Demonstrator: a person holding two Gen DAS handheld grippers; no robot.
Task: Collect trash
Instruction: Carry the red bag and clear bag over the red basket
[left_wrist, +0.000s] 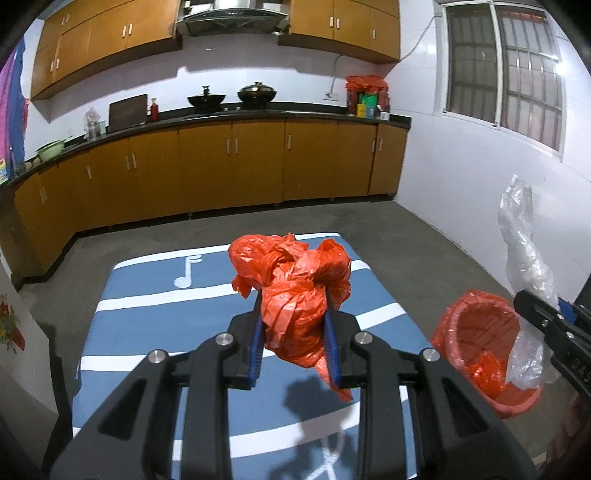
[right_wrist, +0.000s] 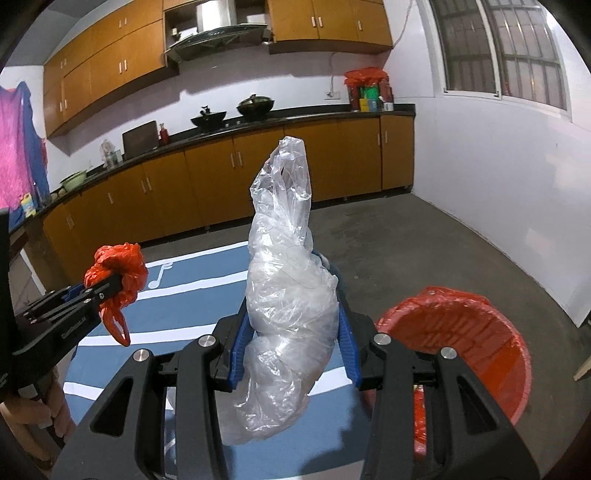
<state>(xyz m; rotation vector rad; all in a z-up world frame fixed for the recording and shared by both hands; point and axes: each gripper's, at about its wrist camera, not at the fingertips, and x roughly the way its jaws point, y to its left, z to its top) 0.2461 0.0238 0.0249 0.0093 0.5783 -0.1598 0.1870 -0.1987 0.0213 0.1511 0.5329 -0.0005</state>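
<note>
My left gripper (left_wrist: 293, 314) is shut on a crumpled red plastic bag (left_wrist: 295, 288) and holds it above the blue striped table (left_wrist: 147, 295). It also shows at the left of the right wrist view (right_wrist: 110, 284), with the red bag (right_wrist: 118, 269) in it. My right gripper (right_wrist: 291, 332) is shut on a crumpled clear plastic bag (right_wrist: 288, 288), held just left of the red trash bin (right_wrist: 461, 332). In the left wrist view the right gripper (left_wrist: 546, 314) holds the clear bag (left_wrist: 524, 251) over the red-lined bin (left_wrist: 480, 339) beside the table.
Wooden kitchen cabinets (left_wrist: 221, 162) with a dark countertop run along the back wall, with woks (left_wrist: 207, 99) on it. The white wall with a window (left_wrist: 506, 66) stands at the right. Grey concrete floor (left_wrist: 369, 221) lies around the table.
</note>
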